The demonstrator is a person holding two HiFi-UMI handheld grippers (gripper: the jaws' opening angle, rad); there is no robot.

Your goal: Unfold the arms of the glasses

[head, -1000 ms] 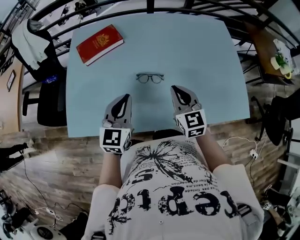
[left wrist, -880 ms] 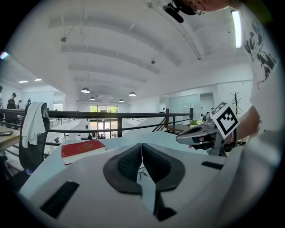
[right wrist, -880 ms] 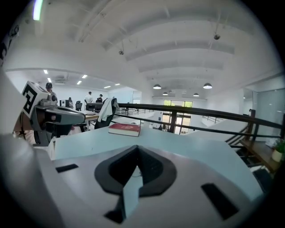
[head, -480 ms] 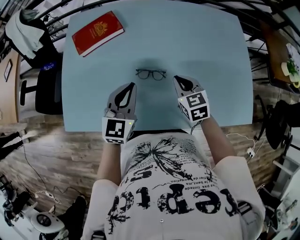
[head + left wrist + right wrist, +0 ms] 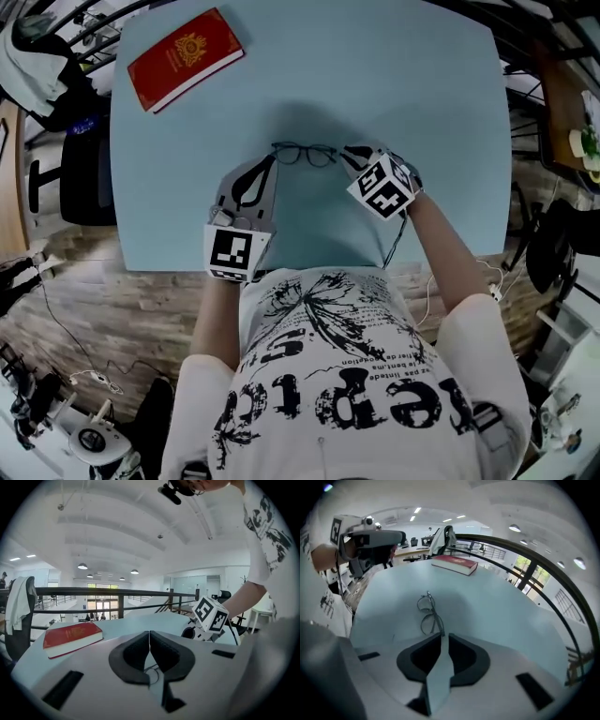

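head view: the glasses (image 5: 304, 155) lie on the light blue table (image 5: 422, 112), between the tips of the left gripper (image 5: 266, 163) and the right gripper (image 5: 350, 152). a red book (image 5: 185, 58) sits well apart near the far corner.

left gripper view: its jaws are pressed together, with nothing between them.

right gripper view: its jaws have just been opening. only the table shows through the narrow gap, and the near end of the glasses lies just ahead of the tips.
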